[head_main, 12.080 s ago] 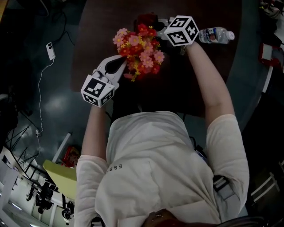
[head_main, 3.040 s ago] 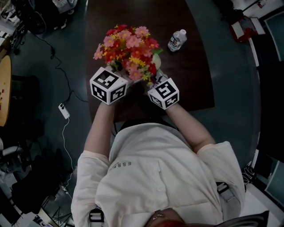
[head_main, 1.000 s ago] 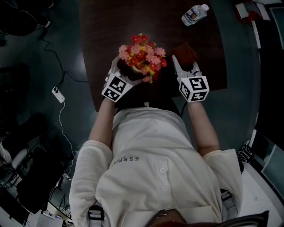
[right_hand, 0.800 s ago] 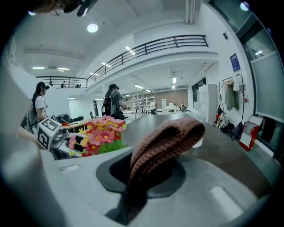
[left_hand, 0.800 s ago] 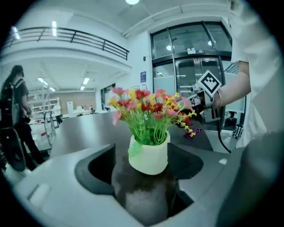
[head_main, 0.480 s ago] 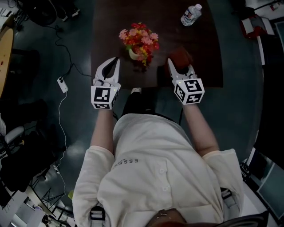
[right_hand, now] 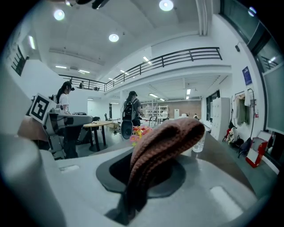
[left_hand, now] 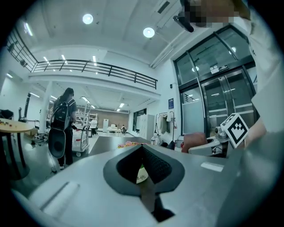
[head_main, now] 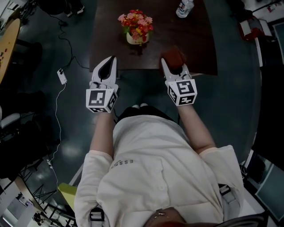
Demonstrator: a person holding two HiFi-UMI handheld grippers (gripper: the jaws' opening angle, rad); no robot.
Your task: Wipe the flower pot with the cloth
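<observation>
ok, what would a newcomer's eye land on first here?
The bright pink-and-red flowers in the flower pot, on the dark table ahead of both grippers. Next, the reddish-brown knitted cloth clamped in the right gripper, near the table's front edge; the left gripper is shut and empty.

Cream flower pot [head_main: 134,39] sits on dark wooden table [head_main: 195,48], clear plastic bottle [head_main: 184,8] behind-right. Brown knitted cloth [head_main: 174,56] at table's front edge, in right gripper [head_main: 166,64].

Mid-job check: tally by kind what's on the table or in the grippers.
Flower pot: 1
Bottle: 1
Cloth: 1
Total: 3
</observation>
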